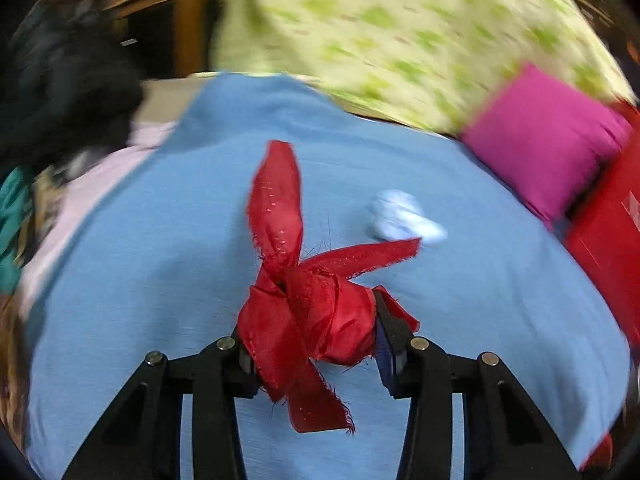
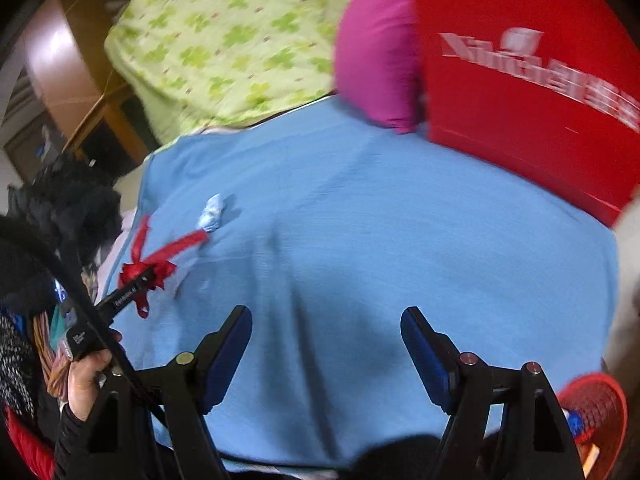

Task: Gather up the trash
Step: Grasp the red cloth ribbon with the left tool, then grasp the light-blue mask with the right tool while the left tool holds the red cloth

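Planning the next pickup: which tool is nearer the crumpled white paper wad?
Left. The left tool, shut on the red ribbon, sits just short of the paper wad; the right tool hangs open, farther away.

Red basket [image 2: 596, 408]: beside right fingers, cut by frame edge, contents unclear. Red ribbon [image 1: 308, 312]: knot hides left fingers' [image 1: 390, 320] inner faces. Background blurred.

Both wrist views look down along their fingers at the blue sheet [image 1: 160, 260], sharing its red ribbon [image 2: 150, 268].

blue sheet [image 1: 160, 240], green-patterned quilt [image 1: 400, 20], magenta pillow [image 1: 540, 140]
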The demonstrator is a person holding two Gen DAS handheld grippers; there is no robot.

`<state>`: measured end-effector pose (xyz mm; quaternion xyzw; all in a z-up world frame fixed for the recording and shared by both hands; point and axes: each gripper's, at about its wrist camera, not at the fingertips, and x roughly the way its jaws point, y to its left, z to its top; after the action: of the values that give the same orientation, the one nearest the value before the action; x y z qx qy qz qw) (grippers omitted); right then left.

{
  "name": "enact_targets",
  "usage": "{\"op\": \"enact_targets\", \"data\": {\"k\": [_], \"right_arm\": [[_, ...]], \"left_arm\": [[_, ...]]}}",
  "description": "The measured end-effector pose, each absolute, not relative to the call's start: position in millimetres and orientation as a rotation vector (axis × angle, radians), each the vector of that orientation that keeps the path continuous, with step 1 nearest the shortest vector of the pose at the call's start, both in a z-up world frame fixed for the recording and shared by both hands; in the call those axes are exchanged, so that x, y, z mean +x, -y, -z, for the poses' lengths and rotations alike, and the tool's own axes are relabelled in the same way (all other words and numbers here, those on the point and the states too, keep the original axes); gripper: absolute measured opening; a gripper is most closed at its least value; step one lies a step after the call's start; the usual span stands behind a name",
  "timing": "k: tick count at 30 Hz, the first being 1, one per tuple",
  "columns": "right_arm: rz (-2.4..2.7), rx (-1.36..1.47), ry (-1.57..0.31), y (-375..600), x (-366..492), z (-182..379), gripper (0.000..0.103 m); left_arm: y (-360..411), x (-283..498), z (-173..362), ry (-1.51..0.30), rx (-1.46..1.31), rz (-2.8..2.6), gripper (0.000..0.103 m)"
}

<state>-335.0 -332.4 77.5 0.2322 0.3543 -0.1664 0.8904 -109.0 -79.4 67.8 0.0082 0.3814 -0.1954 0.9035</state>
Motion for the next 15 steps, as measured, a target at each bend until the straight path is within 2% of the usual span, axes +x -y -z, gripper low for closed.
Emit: {"op": "enact_targets", "data": {"k": [4, 10, 15], "right_arm": [[0.271, 0.448, -0.782, 315, -271, -71, 0.08], [0.179, 0.398, -0.869, 293, -162, -56, 0.08], [0.147, 0.4, -0.868, 281, -87, -54, 0.08]], "left_arm": [[54, -92, -60, -0.81, -0.03, 0.287, 0.046], [59, -91, -56, -0.831, -0.037, 0.291, 0.046], [55, -85, -56, -0.846, -0.065, 0.304, 0.046]]}}
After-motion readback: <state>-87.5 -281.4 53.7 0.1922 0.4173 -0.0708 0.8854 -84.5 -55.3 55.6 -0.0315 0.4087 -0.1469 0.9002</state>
